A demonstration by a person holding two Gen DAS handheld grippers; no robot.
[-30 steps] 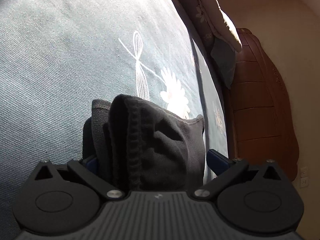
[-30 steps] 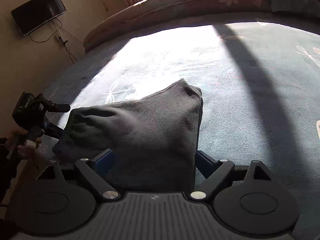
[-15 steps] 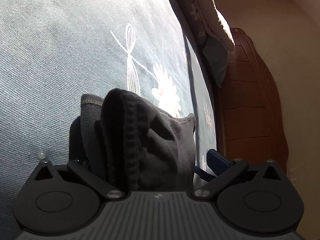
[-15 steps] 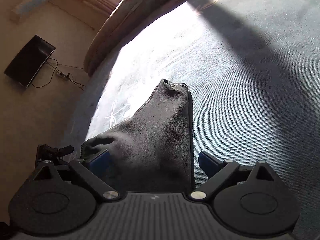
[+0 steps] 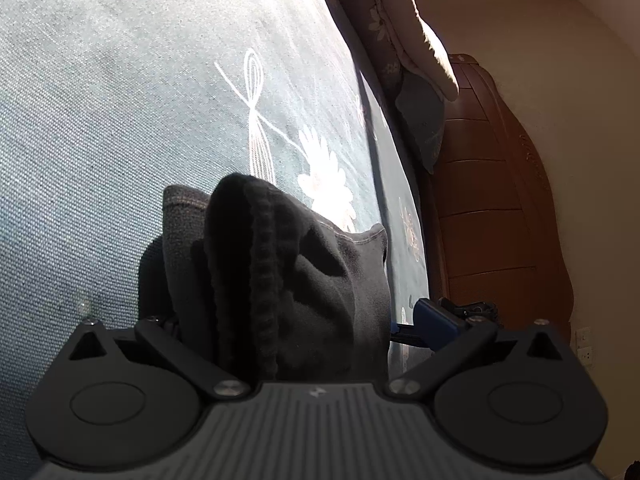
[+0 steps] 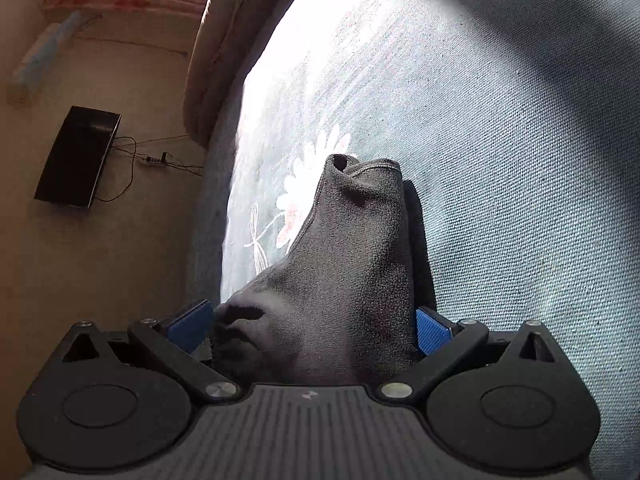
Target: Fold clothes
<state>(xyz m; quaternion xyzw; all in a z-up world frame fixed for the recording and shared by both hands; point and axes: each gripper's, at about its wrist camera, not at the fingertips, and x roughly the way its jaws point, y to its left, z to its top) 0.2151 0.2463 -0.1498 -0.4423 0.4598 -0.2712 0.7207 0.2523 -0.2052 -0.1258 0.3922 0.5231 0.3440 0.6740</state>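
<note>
A dark grey garment (image 5: 304, 272), bunched with a ribbed band on top, lies on the blue-grey flowered bedsheet (image 5: 120, 120) between the fingers of my left gripper (image 5: 296, 316). These jaws stand wide; the right blue pad (image 5: 436, 320) is clear of the cloth and the left pad is hidden behind it. The same garment (image 6: 352, 248) also rises as a narrow fold between the fingers of my right gripper (image 6: 312, 324). Its jaws are opening, with the cloth filling the gap between the blue pads (image 6: 434, 330).
A wooden headboard (image 5: 492, 200) and pillows (image 5: 400, 20) stand at the bed's right end. A rolled quilt (image 6: 212, 40) lies along the far edge. A television (image 6: 76, 156) and a power strip (image 6: 154, 158) are on the wall. Sunlit sheet (image 6: 520, 160) stretches beyond the garment.
My right gripper rolled and sank toward the bed, and its jaws widened. The garment, earlier spread between the grippers, is now a narrow upright fold. The left gripper kept still.
</note>
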